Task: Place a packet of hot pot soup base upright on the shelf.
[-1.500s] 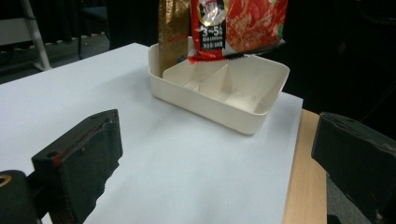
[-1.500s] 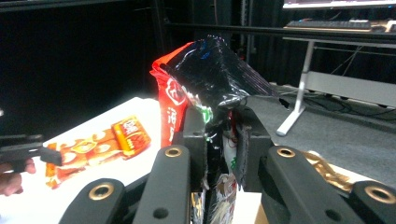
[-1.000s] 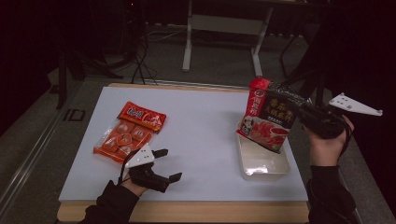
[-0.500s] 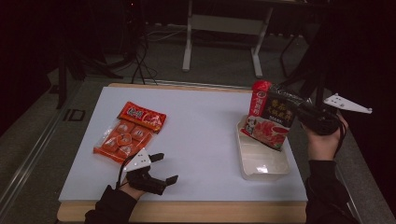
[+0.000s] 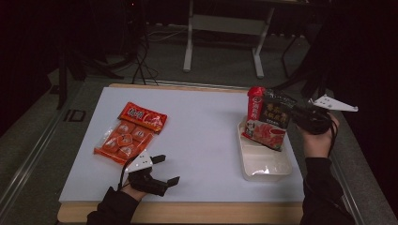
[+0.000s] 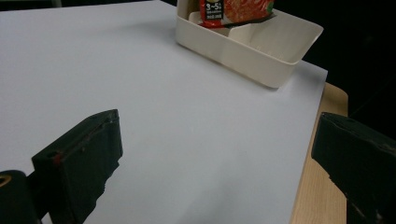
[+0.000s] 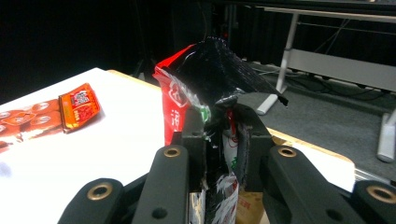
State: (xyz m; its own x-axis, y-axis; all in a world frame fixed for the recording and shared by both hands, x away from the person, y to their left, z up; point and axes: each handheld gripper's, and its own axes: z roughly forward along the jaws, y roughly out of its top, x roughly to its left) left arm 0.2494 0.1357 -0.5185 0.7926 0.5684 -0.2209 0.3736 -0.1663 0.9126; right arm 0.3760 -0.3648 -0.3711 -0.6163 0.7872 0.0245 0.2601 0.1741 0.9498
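A dark room with a white worktop (image 5: 197, 140) on a wooden bench; at its right edge a cream tray (image 5: 263, 161), long axis running away from the person; directly above the tray's far end a red-and-black food packet (image 5: 267, 123) hangs upright, lower edge dipping inside — pinched by the right tool (image 7: 219, 135); orange snack packs (image 5: 124, 138) lie far left; the left tool (image 5: 162, 169) rests open and empty, well apart.

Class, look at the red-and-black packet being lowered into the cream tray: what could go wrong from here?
The right hand-held gripper pinches the packet by one edge, so it may swing or slip. Its lower end sits at the far end of the tray, so it could catch the rim or nudge the tray toward the nearby table edge.
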